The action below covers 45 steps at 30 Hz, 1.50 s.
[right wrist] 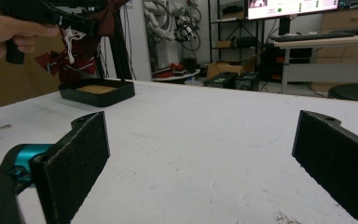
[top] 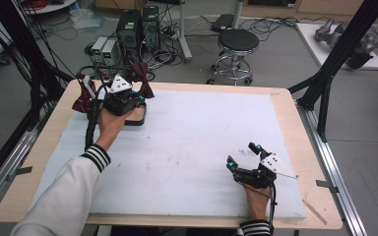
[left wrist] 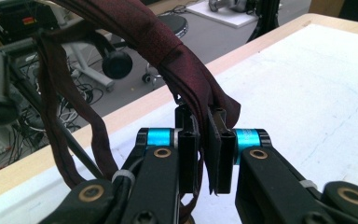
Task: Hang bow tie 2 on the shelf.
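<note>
A dark red bow tie with a long strap [left wrist: 168,46] is pinched between the jaws of my left gripper [left wrist: 204,135], which is shut on the strap. From above, that gripper [top: 123,96] hovers at the table's far left, with red fabric [top: 143,81] sticking out beyond it and a bow-shaped part [top: 82,94] hanging to its left. A shallow black tray [top: 139,118] lies just beneath it. The right gripper view has the bow [right wrist: 65,63] dangling above the tray [right wrist: 98,93]. My right gripper [top: 243,155] rests near the front right, open and holding nothing [right wrist: 200,154].
A white foam mat [top: 187,147] covers most of the wooden table [top: 295,123]. Beyond the far edge stand a black stool [top: 237,42], computer boxes [top: 138,27] and cables on the floor. Black frame posts [top: 344,44] rise on both sides.
</note>
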Each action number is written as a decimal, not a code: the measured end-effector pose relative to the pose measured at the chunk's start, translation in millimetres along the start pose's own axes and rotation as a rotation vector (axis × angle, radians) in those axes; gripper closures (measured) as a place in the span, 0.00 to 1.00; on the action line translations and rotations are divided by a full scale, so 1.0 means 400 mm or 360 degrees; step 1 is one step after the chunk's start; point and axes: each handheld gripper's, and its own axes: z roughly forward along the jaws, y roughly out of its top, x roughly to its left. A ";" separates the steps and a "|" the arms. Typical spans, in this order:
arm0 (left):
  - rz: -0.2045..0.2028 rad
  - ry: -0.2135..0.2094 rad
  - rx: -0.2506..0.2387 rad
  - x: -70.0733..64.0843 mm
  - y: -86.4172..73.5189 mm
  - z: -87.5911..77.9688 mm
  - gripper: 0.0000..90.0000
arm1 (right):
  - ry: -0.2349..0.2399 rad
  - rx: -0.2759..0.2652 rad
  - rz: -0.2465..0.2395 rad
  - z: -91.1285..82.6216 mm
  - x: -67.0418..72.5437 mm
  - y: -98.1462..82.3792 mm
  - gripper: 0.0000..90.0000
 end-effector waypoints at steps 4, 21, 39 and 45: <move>0.0001 -0.0003 0.0014 0.002 -0.008 0.004 0.93 | -0.0002 0.0001 -0.0002 0.000 0.000 0.000 0.03; 0.0007 -0.0042 0.0081 0.007 -0.046 0.022 0.95 | 0.0000 0.0004 -0.0003 0.000 0.000 0.000 0.03; -0.0012 -0.0065 0.0031 0.010 -0.057 0.019 0.61 | 0.0000 0.0001 -0.0012 0.000 0.000 0.000 0.03; -0.0032 -0.0061 -0.0023 0.016 -0.064 0.004 0.26 | 0.0002 0.0012 -0.0002 -0.001 0.003 0.000 0.03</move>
